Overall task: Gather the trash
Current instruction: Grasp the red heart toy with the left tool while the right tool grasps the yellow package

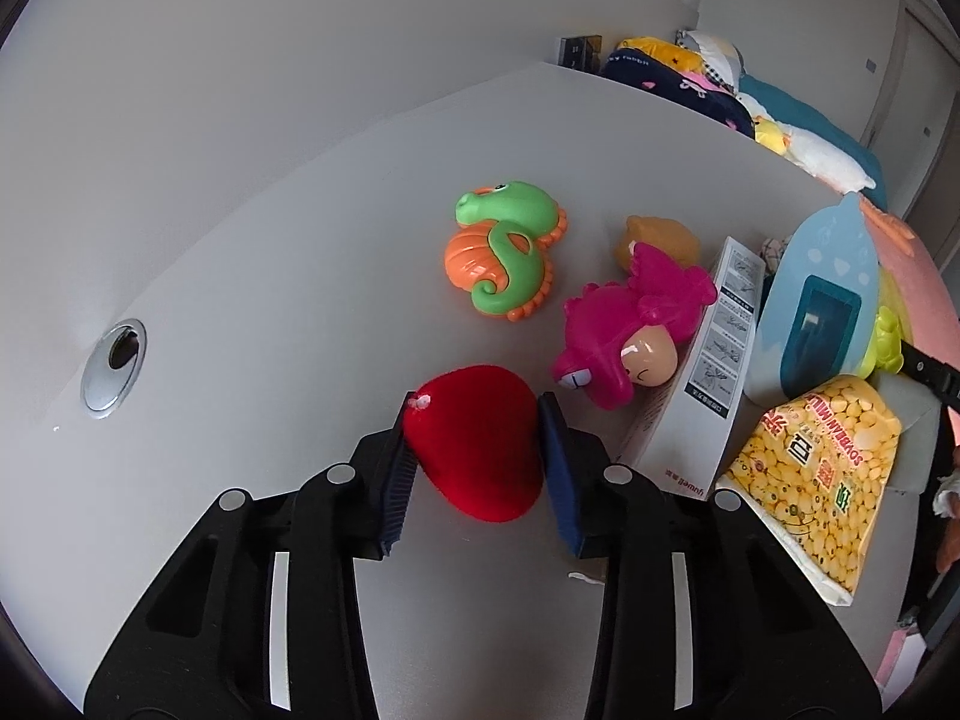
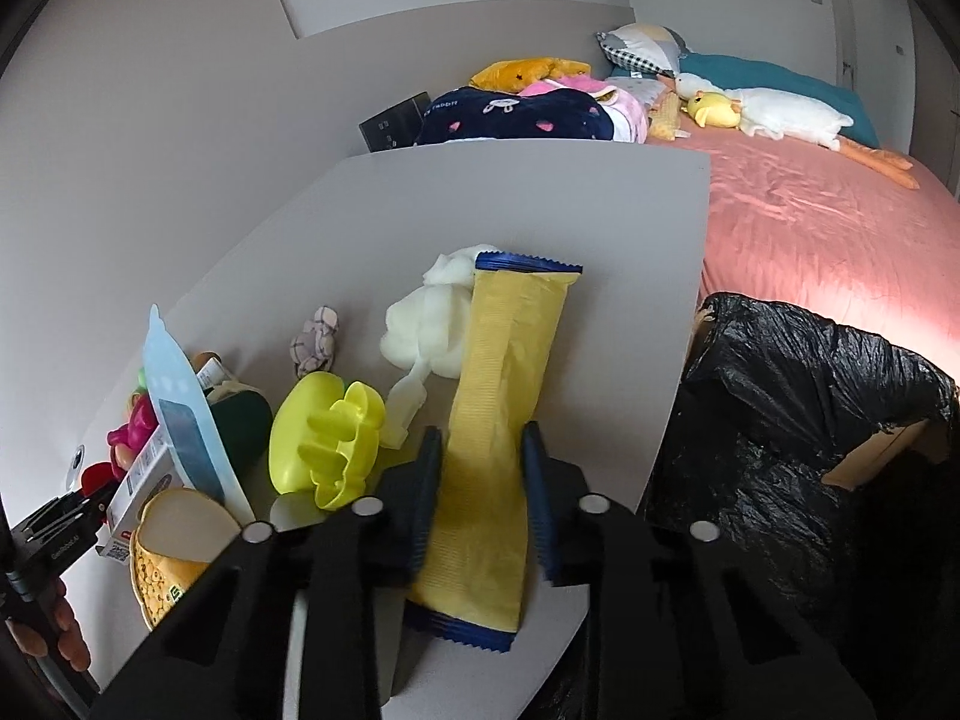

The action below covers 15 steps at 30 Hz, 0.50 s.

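In the left wrist view my left gripper [image 1: 477,417] is shut on a red plush heart [image 1: 480,444], its pads pressing both sides just above the white table [image 1: 270,276]. In the right wrist view my right gripper [image 2: 480,450] is shut on a long yellow wrapper with blue ends [image 2: 498,438] lying on the table near its right edge. A bin lined with a black bag [image 2: 798,414] stands just right of the table. A yellow soybean-milk packet [image 1: 816,480] and a white carton [image 1: 702,384] lie at the right in the left view.
A green-orange seahorse toy [image 1: 507,249], a pink dragon toy [image 1: 624,330] and a blue pouch [image 1: 816,306] sit on the table. A yellow-green plastic toy [image 2: 327,438], a white mesh sponge [image 2: 432,324] and a small cloth [image 2: 315,342] lie by the wrapper. A pink bed [image 2: 828,234] lies behind.
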Motion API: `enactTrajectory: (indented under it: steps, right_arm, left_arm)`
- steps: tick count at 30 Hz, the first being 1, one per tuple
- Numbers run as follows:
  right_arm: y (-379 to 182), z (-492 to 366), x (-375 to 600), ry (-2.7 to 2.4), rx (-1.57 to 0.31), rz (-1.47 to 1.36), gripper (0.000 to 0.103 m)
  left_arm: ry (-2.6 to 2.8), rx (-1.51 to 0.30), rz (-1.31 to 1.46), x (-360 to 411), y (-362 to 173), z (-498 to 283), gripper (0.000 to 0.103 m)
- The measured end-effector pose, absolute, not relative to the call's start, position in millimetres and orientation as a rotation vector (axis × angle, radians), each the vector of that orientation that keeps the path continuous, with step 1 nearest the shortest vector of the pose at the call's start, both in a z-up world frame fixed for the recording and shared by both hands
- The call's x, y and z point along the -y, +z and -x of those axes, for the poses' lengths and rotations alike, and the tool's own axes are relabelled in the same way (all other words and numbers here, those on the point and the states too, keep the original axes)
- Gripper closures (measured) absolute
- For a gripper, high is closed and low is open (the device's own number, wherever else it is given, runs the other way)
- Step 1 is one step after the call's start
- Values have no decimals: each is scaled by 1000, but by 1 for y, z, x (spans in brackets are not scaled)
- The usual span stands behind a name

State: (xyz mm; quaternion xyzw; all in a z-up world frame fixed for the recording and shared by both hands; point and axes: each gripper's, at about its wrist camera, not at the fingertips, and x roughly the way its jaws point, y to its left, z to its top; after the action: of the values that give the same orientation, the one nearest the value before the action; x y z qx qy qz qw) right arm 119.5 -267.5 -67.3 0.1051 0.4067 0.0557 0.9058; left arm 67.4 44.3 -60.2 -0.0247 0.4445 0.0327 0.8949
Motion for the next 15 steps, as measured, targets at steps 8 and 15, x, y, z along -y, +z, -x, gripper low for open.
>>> enactTrajectory:
  steps: [8, 15]
  right_arm:
    - [-52, -114, 275, 137, -803, -240, 83]
    - [-23, -97, 282, 151, -736, -254, 83]
  left_arm:
    - [103, -857, 66, -49, -36, -56, 67]
    - [104, -793, 57, -35, -8, -44, 67]
